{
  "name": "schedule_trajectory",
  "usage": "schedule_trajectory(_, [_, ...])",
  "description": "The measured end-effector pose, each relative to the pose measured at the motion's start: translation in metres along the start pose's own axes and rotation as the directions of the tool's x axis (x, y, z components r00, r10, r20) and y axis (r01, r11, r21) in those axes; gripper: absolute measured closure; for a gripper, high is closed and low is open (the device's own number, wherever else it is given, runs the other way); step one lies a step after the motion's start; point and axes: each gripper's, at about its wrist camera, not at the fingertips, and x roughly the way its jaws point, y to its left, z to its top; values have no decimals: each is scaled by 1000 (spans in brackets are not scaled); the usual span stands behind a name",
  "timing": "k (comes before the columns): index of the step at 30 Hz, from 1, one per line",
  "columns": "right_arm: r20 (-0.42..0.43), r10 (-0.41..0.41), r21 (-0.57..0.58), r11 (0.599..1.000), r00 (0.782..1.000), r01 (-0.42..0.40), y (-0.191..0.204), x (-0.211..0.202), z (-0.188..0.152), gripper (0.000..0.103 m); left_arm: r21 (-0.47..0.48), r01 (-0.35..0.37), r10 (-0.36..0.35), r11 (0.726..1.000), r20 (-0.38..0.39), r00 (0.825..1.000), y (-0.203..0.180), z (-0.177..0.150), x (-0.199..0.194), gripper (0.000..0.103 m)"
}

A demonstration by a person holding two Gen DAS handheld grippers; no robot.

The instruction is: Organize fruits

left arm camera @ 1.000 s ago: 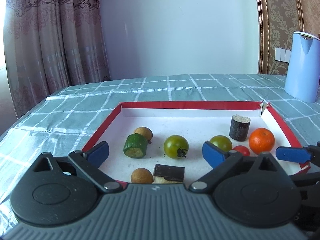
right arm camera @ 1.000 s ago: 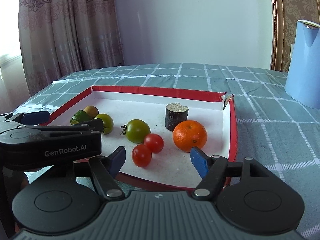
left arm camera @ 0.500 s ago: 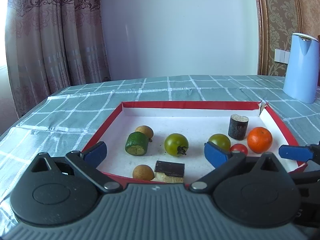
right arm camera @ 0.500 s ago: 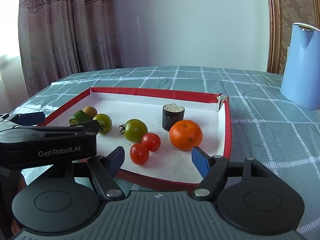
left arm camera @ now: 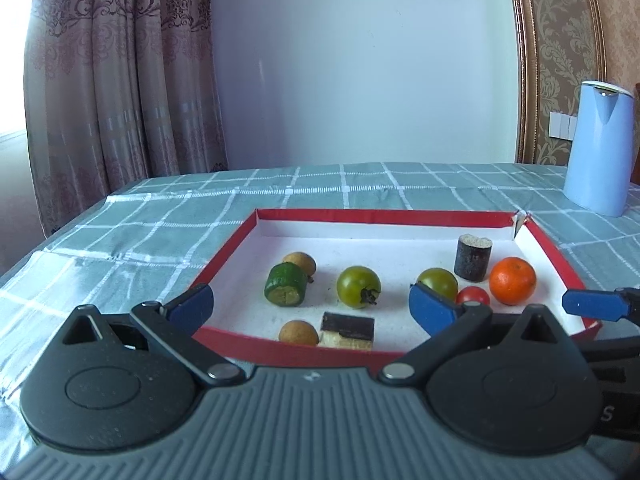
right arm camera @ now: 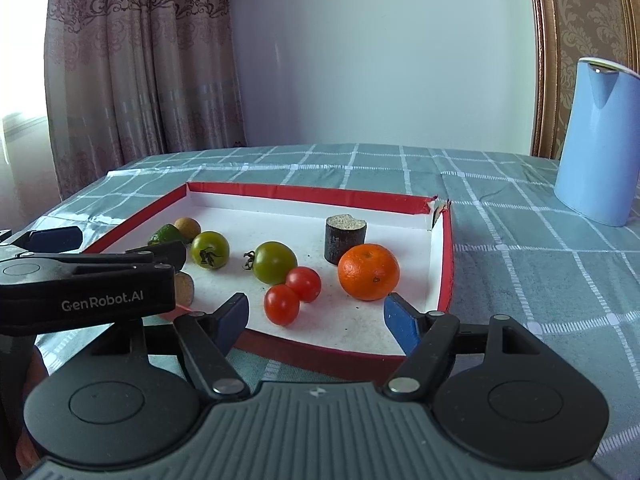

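Note:
A red-rimmed white tray [left arm camera: 360, 216] [right arm camera: 304, 192] holds an orange [left arm camera: 512, 281] [right arm camera: 368, 271], two green tomatoes [left arm camera: 359, 292] [right arm camera: 275, 262], two red cherry tomatoes [right arm camera: 281, 304], a green cut piece [left arm camera: 285, 290], two small brown fruits [left arm camera: 298, 333], a dark cylinder [left arm camera: 472, 257] [right arm camera: 345, 238] and a dark-topped block [left arm camera: 347, 331]. My left gripper [left arm camera: 310, 306] is open and empty at the tray's near edge. My right gripper [right arm camera: 316, 318] is open and empty before the cherry tomatoes. One right-gripper fingertip [left arm camera: 592, 304] shows in the left wrist view.
A light blue kettle [left arm camera: 600, 148] [right arm camera: 596, 140] stands at the back right on the green checked tablecloth [left arm camera: 120, 240]. Curtains [left arm camera: 120, 80] hang at the left beyond the table edge. The left gripper's body [right arm camera: 84, 284] crosses the right wrist view at left.
Both grippers have drawn back and risen a little from the tray; the fruits look smaller and farther. Nothing in the tray has moved. Both stay open.

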Motion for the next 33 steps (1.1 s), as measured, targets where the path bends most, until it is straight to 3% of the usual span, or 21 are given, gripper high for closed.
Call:
schedule_trajectory(5, [0, 5, 18, 1000, 1000, -5, -3, -7, -3, 28, 0, -15, 15, 1000, -9, 1000, 2, -1, -1, 0])
schedule_trajectory(9, [19, 14, 85, 996, 1000, -16, -12, -12, -2, 23, 58, -36, 37, 998, -11, 999, -5, -7, -2, 0])
schedule_trajectory(14, [21, 26, 130, 991, 999, -29, -20, -15, -3, 22, 66, -24, 24, 998, 1, 1000, -5, -12, -10, 0])
schedule_trajectory(33, [15, 17, 101, 995, 1000, -18, -15, -14, -5, 22, 18, -15, 15, 1000, -12, 1000, 3, -12, -12, 0])
